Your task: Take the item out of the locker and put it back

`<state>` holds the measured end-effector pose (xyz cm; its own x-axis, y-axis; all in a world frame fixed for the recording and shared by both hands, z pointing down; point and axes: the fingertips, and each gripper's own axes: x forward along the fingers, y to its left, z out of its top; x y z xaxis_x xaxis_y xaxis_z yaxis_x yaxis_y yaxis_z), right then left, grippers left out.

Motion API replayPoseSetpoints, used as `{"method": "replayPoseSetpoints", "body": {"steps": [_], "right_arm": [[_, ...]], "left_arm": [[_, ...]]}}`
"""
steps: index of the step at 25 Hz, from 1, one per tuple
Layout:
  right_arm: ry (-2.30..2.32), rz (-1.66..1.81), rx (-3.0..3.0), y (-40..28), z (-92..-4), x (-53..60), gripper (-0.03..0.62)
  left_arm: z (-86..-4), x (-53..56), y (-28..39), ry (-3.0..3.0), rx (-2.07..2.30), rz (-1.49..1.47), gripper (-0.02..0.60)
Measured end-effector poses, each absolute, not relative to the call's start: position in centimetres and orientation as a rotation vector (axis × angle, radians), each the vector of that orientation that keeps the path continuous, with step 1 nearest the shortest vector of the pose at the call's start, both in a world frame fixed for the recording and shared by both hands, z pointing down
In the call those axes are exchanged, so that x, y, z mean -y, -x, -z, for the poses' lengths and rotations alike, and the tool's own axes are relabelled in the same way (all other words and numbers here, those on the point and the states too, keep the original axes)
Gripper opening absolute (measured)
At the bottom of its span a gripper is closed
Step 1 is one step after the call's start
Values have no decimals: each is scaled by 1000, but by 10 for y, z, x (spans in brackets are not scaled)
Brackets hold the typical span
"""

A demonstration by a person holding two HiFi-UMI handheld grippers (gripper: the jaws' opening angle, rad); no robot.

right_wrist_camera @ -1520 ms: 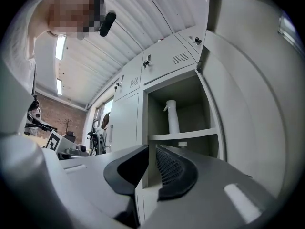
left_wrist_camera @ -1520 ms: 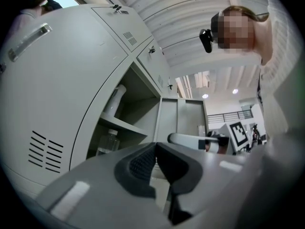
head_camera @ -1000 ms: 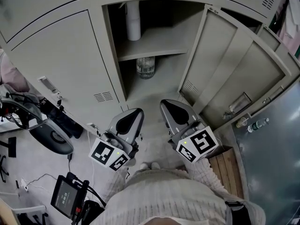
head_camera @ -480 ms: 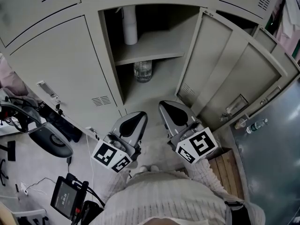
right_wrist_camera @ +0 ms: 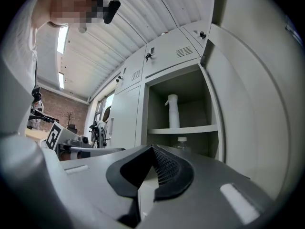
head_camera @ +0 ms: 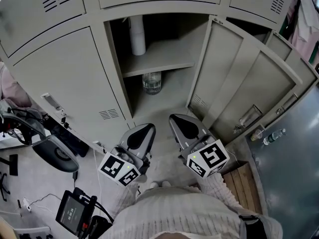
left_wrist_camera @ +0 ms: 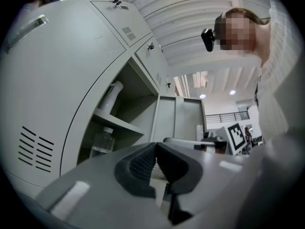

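Door (head_camera: 237,76) swung right; shelf (head_camera: 162,58) splits locker (head_camera: 113,68): white bottle (head_camera: 137,34) above, clear bottle (head_camera: 152,82) below.

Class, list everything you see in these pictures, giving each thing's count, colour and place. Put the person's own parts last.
Locker: one open, grey, straight ahead
Locker door: one, grey, swung open to the right
Spray bottle: one, white, on the upper shelf
Water bottle: one, clear, below the shelf
Chair: one, dark, floor at left
Screen device: one, black, floor at lower left
Wooden boards: one set, brown, floor at lower right
Left claw: one, grey, shut, empty, before the locker
Right claw: one, grey, shut, empty, beside it
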<state>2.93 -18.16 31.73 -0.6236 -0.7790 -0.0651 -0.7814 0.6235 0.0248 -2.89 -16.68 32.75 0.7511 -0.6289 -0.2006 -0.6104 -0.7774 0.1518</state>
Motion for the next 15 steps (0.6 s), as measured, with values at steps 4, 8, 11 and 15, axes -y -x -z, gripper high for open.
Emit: {"method": "replayPoseSetpoints", "body": {"steps": [4, 8, 11, 15], "right_arm": [[1338, -80, -2786, -30, -317, 182, 0], [1339, -67, -2799, -30, -319, 180, 0], [1351, -72, -2784, -33, -317, 179, 0], [1398, -108, -2717, -40, -308, 187, -1]], "left_arm": [[-327, 166, 24, -2874, 1012, 367, 8], [-326, 164, 21, -2875, 1013, 367, 8], [-324, 166, 19, -2887, 1000, 365, 8], [-317, 175, 14, -2935, 947, 348, 8]]}}
